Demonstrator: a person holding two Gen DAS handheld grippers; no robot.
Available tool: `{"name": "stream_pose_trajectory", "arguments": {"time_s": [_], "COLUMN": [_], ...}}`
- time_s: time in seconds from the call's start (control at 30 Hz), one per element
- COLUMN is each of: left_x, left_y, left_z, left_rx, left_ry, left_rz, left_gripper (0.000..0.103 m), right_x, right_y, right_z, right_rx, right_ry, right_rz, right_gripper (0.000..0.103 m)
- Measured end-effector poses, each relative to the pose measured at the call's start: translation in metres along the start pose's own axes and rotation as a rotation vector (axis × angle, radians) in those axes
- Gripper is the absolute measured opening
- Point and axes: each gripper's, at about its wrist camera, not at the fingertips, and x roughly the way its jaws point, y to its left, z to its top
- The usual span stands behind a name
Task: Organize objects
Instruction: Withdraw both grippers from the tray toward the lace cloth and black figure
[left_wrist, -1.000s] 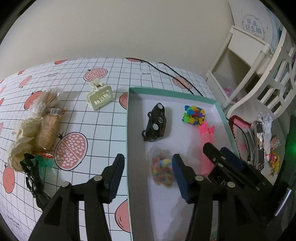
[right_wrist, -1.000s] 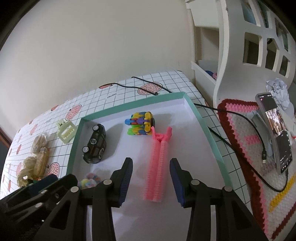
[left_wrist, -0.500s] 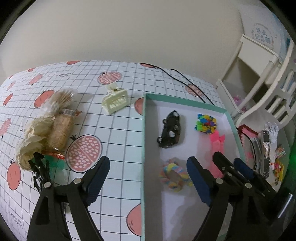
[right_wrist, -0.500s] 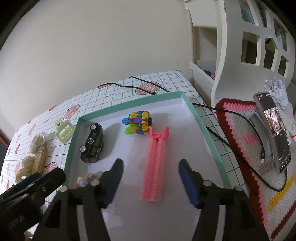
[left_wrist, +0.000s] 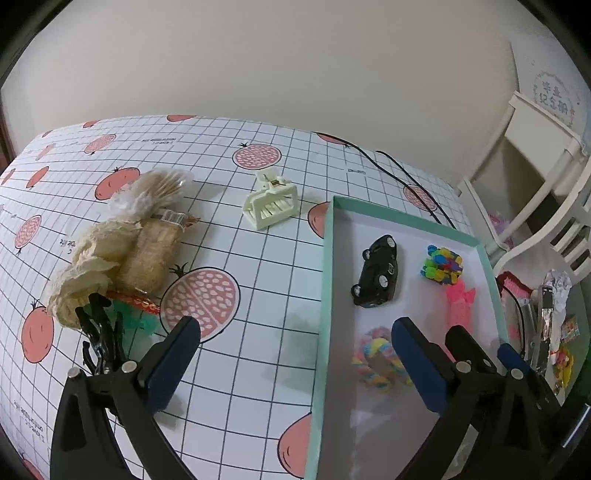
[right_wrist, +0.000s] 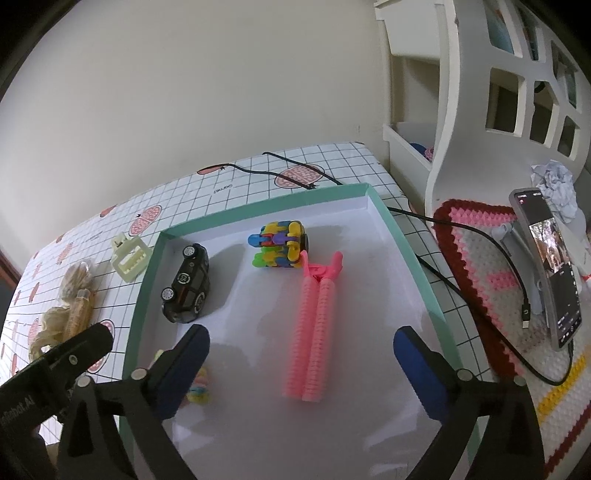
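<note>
A teal-rimmed white tray (left_wrist: 327, 258) (right_wrist: 410, 254) holds a black toy car (left_wrist: 377, 271) (right_wrist: 186, 284), a multicoloured block toy (left_wrist: 443, 265) (right_wrist: 282, 245), a pink ribbed tube toy (right_wrist: 314, 332) (left_wrist: 458, 306) and a pastel hair tie (left_wrist: 373, 360) (right_wrist: 199, 387). My left gripper (left_wrist: 295, 358) is open above the tray's left rim, holding nothing. My right gripper (right_wrist: 301, 363) is open over the pink tube, apart from it. On the tablecloth lie a cream hair claw (left_wrist: 271, 206) (right_wrist: 131, 256), wrapped snack packets (left_wrist: 122, 243) (right_wrist: 70, 306) and a black claw clip (left_wrist: 101, 339).
A black cable (left_wrist: 399, 173) (right_wrist: 443, 221) runs past the tray's far side. To the right are a white shelf unit (right_wrist: 480, 110), a crocheted mat (right_wrist: 495, 280) and a phone on a stand (right_wrist: 550, 266). A green piece (left_wrist: 133, 321) sits by the snacks.
Both grippers opened wide. The left gripper let go of the pastel hair tie in the tray, then drew back and left; the right gripper pulled back from the pink tube.
</note>
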Motion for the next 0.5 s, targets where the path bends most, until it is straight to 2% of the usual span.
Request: {"name": "stream_pose_trajectory", "arguments": {"time_s": [0.5], "left_x": [0.0009], "left_y": [0.004], "left_z": [0.0012], "left_rx": [-0.017], "left_ry": [-0.004], "left_rz": [0.007], "left_gripper": [0.103], "right_x": [-0.0014], "right_y": [-0.0008], "right_z": [-0.0002], "right_rx": [-0.007], "right_ry": [-0.014], "right_rz": [-0.004], "right_gripper": [0.103]}}
